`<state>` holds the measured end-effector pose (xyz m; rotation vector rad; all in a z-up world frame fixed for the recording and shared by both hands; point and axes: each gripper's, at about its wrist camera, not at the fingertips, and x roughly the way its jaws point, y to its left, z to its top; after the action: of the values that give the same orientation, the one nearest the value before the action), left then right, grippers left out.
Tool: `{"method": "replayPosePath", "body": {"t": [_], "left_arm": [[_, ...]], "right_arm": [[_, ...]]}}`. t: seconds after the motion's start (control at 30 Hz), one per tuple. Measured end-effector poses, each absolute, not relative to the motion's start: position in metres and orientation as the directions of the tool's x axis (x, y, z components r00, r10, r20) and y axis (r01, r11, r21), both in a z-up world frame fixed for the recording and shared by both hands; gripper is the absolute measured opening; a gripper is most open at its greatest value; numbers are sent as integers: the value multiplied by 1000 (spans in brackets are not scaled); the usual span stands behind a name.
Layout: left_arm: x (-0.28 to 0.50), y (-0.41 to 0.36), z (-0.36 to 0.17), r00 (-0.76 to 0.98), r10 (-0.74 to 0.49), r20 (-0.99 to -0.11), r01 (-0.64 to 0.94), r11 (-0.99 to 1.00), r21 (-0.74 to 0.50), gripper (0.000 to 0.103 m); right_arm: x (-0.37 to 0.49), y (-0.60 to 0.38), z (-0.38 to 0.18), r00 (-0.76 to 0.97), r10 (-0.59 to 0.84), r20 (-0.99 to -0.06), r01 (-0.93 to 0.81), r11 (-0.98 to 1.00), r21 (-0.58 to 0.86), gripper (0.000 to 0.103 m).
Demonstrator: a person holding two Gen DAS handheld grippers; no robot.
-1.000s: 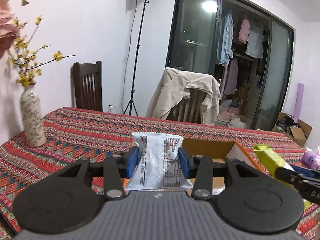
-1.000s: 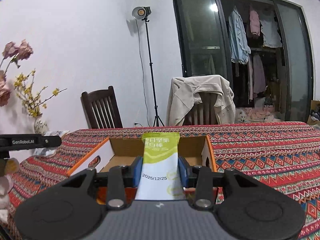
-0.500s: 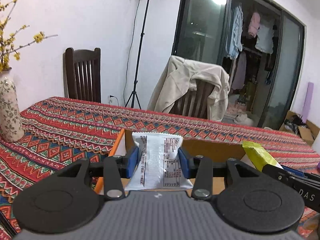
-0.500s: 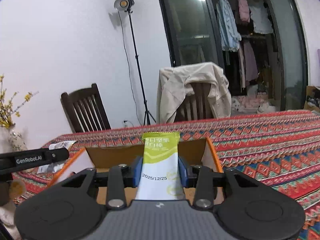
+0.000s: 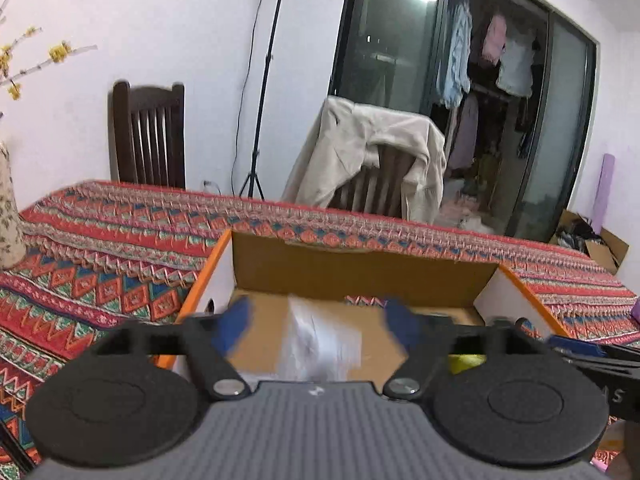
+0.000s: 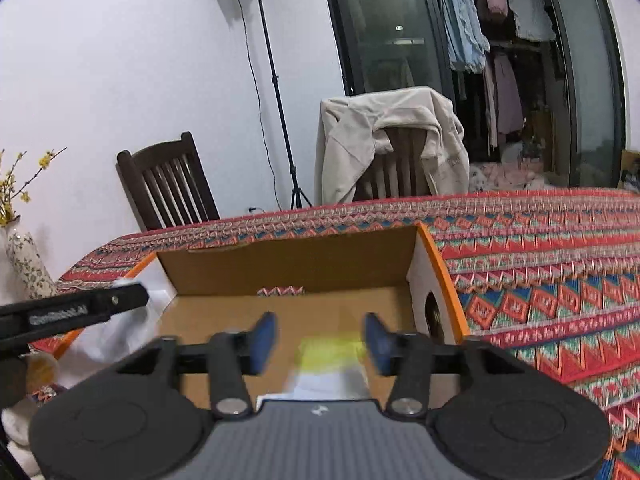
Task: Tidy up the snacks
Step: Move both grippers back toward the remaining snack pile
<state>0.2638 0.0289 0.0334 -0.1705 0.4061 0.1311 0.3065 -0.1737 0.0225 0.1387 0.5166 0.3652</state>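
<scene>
An open cardboard box point(image 5: 360, 272) with orange-edged flaps sits on the patterned tablecloth, and both grippers hang over its inside. My left gripper point(image 5: 318, 326) has its jaws opening; a blurred white snack packet point(image 5: 320, 340) drops between the blue pads, touching neither. My right gripper point(image 6: 318, 340) also has its jaws opening, and a blurred green-and-white snack bar point(image 6: 328, 364) falls free between its pads over the box point(image 6: 288, 264) floor. The right gripper's arm shows at the right edge of the left wrist view, with a bit of green beside it.
A flowered vase point(image 6: 28, 264) stands at the table's left end. Two wooden chairs point(image 5: 150, 136) stand behind the table, one draped with a beige jacket point(image 5: 372, 152). A light stand point(image 6: 276, 92) is by the wall. Bare tablecloth point(image 6: 540, 280) lies right of the box.
Both grippers moved forward and down over the box, then spread their jaws. The white packet and the green bar, held a moment ago, have slipped out and are dropping.
</scene>
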Motion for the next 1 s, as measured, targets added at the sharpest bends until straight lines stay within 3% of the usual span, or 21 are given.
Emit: {"method": "replayPosePath", "body": {"t": [0.07, 0.2, 0.63, 1.0], "left_arm": [[258, 27, 37, 918, 105, -382, -167, 977, -132, 101], [249, 29, 42, 925, 102, -366, -170, 973, -157, 103], [221, 31, 69, 929, 138, -344, -209, 961, -179, 103], [158, 27, 78, 934, 123, -335, -186, 969, -162, 103]], "right_arm": [[300, -177, 25, 828, 357, -432, -291, 933, 213, 97], [298, -183, 26, 834, 347, -428, -273, 935, 226, 103], [276, -191, 39, 855, 323, -405, -262, 944, 200, 103], [205, -206, 57, 878, 306, -368, -292, 952, 94, 103]]}}
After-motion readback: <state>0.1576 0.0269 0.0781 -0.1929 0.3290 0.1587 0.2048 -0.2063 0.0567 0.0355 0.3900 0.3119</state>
